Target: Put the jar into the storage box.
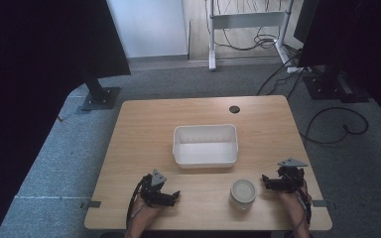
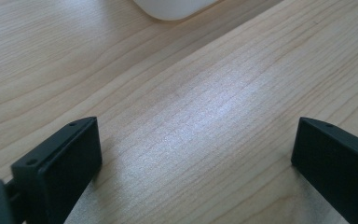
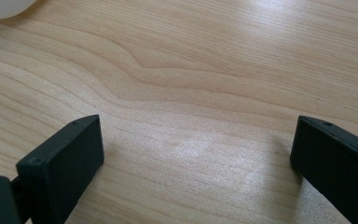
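A white rectangular bin [image 1: 206,145] sits empty in the middle of the wooden table [image 1: 144,129]. A small jar with a pale lid [image 1: 242,193] stands upright near the front edge, right of centre. My left gripper [image 1: 174,197] rests low at the front left, open, with bare wood between its jaws [image 2: 196,154]. A corner of the bin [image 2: 172,8] shows at the top of the left gripper view. To the right of the jar and apart from it, my right gripper [image 1: 266,180] is open over bare wood [image 3: 196,154].
A round cable hole [image 1: 234,109] lies near the table's far edge. Dark panels on stands rise at the left [image 1: 96,94] and right [image 1: 327,79] beyond the table. Cables [image 1: 337,126] trail on the grey carpet.
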A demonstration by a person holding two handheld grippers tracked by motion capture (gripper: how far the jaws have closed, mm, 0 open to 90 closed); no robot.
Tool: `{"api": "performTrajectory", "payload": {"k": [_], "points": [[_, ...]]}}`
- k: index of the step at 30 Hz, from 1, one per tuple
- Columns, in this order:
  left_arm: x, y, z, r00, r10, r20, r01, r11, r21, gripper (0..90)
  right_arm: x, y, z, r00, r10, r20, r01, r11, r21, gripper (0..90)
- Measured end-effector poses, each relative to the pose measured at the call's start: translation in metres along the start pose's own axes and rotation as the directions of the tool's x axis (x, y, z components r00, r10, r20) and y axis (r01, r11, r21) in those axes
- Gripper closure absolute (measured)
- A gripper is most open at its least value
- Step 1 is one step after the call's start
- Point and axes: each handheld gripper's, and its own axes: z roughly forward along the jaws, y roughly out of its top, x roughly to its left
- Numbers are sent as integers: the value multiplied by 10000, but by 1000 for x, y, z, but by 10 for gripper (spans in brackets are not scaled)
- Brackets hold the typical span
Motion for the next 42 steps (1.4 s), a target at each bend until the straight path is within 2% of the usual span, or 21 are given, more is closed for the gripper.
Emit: {"api": "performTrajectory", "payload": {"k": [11, 16, 21, 29, 37, 42], "points": [[0, -1, -2, 9992, 312, 236, -310, 9995, -85, 42, -1, -1, -2, 10000, -6, -49, 6, 9999, -130, 70], [-2, -1, -2, 9982, 587, 151, -584, 9981, -211, 54, -1, -1, -2, 10000, -8, -50, 7, 9999, -132, 69], [-4, 0, -2, 9976, 681, 133, -678, 9975, -213, 67, -1, -1, -2, 10000, -7, -49, 6, 9999, -132, 69], [-5, 0, -2, 9969, 575, 533, -563, 9981, -232, 70, -1, -1, -2, 10000, -8, -47, 7, 9999, -133, 69], [-12, 4, -5, 9932, 783, 856, -748, 9963, -430, 69, -1, -1, -2, 10000, -16, -51, 15, 9999, -130, 66], [-16, 6, -6, 9915, 839, 991, -784, 9953, -575, 67, -1, -1, -1, 10000, 36, 11, -36, 10000, -30, 27]]}}
